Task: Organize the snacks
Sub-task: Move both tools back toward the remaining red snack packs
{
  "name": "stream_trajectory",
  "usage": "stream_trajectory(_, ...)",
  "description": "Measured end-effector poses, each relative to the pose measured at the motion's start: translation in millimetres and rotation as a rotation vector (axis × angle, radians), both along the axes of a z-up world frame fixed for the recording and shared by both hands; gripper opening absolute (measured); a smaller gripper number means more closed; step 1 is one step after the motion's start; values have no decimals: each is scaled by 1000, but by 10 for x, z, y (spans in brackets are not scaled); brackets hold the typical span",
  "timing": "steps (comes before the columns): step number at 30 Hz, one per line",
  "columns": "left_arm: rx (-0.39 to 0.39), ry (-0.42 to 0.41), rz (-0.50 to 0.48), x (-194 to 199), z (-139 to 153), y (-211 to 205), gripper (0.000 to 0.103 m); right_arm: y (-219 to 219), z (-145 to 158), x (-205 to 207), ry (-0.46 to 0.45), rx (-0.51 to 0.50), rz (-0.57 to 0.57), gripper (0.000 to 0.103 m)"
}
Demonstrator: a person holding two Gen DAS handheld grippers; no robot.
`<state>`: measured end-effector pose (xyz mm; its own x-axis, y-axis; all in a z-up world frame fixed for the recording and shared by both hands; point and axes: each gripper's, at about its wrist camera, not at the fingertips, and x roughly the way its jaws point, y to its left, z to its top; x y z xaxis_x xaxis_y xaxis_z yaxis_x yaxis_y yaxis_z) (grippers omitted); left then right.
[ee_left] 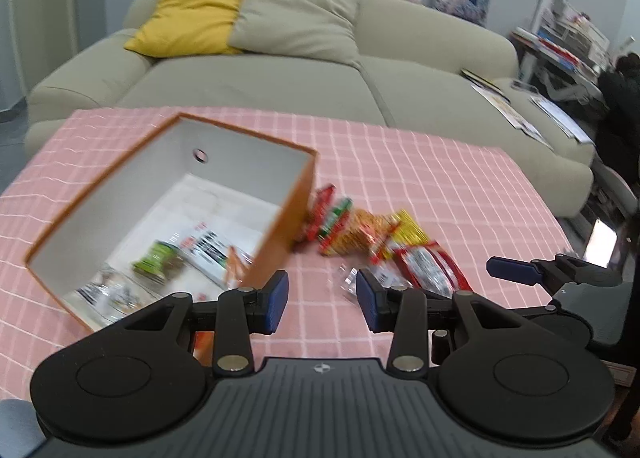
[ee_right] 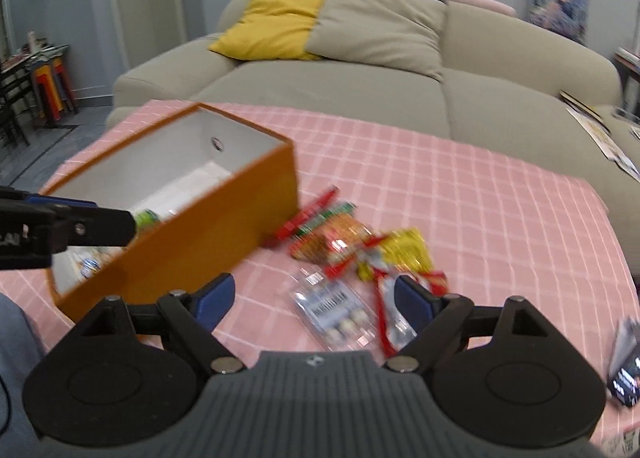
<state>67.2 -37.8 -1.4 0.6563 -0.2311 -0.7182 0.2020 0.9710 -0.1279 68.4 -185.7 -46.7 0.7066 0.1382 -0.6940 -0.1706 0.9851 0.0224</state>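
Observation:
An orange box (ee_left: 280, 230) with a white inside stands on the pink checked tablecloth, left of centre; it shows in the right wrist view too (ee_right: 208, 234). Several snack packets lie inside it, among them a green one (ee_left: 154, 262). A pile of loose snacks (ee_left: 360, 234) lies right of the box, with a red packet (ee_left: 432, 266), a yellow packet (ee_right: 408, 250) and a clear packet (ee_right: 336, 310). My left gripper (ee_left: 322, 300) is open and empty above the cloth beside the box. My right gripper (ee_right: 314, 298) is open and empty, just above the clear packet.
A beige sofa (ee_left: 280, 70) with a yellow cushion (ee_left: 192, 14) and a grey cushion stands behind the table. Magazines lie on its right end (ee_left: 504, 106). A phone-like object (ee_right: 624, 370) lies at the table's right edge. Stools (ee_right: 52, 86) stand at far left.

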Motion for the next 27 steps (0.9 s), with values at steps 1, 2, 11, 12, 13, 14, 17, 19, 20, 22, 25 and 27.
stream_trajectory(1,0,4,-10,-9,-42,-34,47,-46,-48,-34,6,-2,-10,84)
stream_trajectory(2,1,9,-17,-12,-80,-63,47,-93,-100,-56,15,-4,-18,84)
stream_trajectory(11,2,60,-48,16,-401,-218,55,-405,-471,-113,69,-29,-81,84)
stream_trajectory(12,5,63,-54,32,-423,-239,56,-422,-482,-98,73,-29,-87,84)
stream_trajectory(13,7,70,-64,52,-449,-262,57,-446,-503,-80,78,-30,-91,84)
stream_trajectory(14,8,79,-70,74,-476,-282,57,-470,-520,-61,83,-31,-93,84)
stream_trajectory(17,-7,105,-71,142,-546,-330,60,-538,-564,21,100,-37,-99,84)
stream_trajectory(19,-23,121,-66,192,-593,-357,63,-569,-585,88,109,-38,-102,84)
stream_trajectory(20,-29,127,-63,218,-615,-376,63,-588,-599,130,112,-36,-104,84)
stream_trajectory(22,-42,144,-54,277,-667,-417,65,-635,-626,211,119,-35,-107,84)
stream_trajectory(25,-63,173,-39,363,-765,-488,67,-695,-684,361,149,-28,-103,89)
stream_trajectory(27,-77,199,-29,418,-836,-534,68,-734,-720,437,155,-28,-98,90)
